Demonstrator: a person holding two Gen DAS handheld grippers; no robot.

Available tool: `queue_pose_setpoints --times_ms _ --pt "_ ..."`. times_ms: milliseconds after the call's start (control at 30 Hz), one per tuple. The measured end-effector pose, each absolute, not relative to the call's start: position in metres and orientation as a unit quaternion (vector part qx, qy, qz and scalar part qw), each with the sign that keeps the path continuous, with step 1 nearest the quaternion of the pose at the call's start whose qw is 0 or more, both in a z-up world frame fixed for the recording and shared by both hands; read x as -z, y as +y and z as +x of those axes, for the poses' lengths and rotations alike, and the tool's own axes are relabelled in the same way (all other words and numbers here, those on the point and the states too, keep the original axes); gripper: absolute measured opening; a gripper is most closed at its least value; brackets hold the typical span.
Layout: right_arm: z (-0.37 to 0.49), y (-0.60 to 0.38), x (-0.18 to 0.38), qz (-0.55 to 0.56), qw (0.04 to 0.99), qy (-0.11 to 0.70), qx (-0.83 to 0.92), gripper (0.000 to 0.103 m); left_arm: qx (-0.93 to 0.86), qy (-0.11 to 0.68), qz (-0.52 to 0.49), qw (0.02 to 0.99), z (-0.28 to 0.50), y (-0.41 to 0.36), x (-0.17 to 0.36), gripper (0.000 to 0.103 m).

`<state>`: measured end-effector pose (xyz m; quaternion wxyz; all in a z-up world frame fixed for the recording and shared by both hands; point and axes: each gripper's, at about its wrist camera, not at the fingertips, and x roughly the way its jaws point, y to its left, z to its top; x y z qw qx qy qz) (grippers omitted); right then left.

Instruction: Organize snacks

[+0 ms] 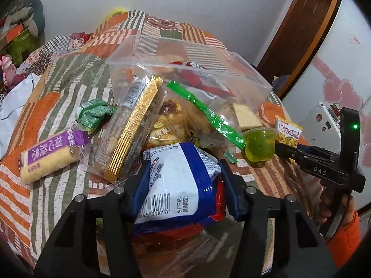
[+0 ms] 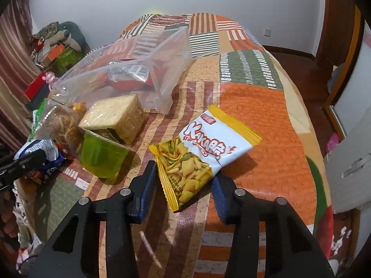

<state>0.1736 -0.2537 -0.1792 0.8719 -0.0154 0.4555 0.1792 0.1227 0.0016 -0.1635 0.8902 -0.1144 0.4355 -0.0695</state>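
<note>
My left gripper (image 1: 183, 183) is shut on a blue and white snack bag (image 1: 178, 185) and holds it above the pile of snacks. My right gripper (image 2: 183, 185) is shut on the lower corner of a yellow and white Kakaa chip bag (image 2: 199, 153), which also shows in the left wrist view (image 1: 288, 133). A clear plastic bin (image 1: 185, 69) lies tilted on the bed with a red packet (image 2: 129, 78) inside. A green jelly cup (image 2: 102, 157) stands just left of my right gripper.
A patchwork blanket (image 2: 255, 115) covers the bed. Loose snacks lie around: a purple and yellow roll (image 1: 48, 153), a green packet (image 1: 95, 113), a gold-edged cracker pack (image 1: 132, 129), a wrapped sandwich cake (image 2: 116, 118). A white cabinet (image 2: 352, 162) stands at right.
</note>
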Motion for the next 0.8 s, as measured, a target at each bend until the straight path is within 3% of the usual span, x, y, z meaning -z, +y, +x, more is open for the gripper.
queue_pose_setpoints --times_ms 400,433,467,700,767,800 --pt "0.162 -0.250 0.157 -0.024 0.890 0.417 -0.183 0.032 0.065 0.393 -0.114 0.910 0.106 0.008 0.129 0.056" --pt "0.163 -0.249 0.156 -0.024 0.891 0.413 -0.185 0.011 0.063 0.389 -0.113 0.912 0.103 0.009 0.127 0.056" --pt "0.163 -0.247 0.153 -0.026 0.890 0.413 -0.192 0.005 0.059 0.382 -0.112 0.915 0.101 0.010 0.123 0.056" --pt "0.162 -0.237 0.148 -0.025 0.883 0.414 -0.218 0.008 0.052 0.359 -0.118 0.925 0.096 0.019 0.105 0.056" --pt "0.161 -0.238 0.149 -0.017 0.881 0.416 -0.224 0.014 0.049 0.353 -0.119 0.927 0.095 0.022 0.101 0.056" --pt "0.161 -0.238 0.149 -0.020 0.882 0.414 -0.223 0.025 0.048 0.351 -0.119 0.927 0.095 0.022 0.100 0.056"
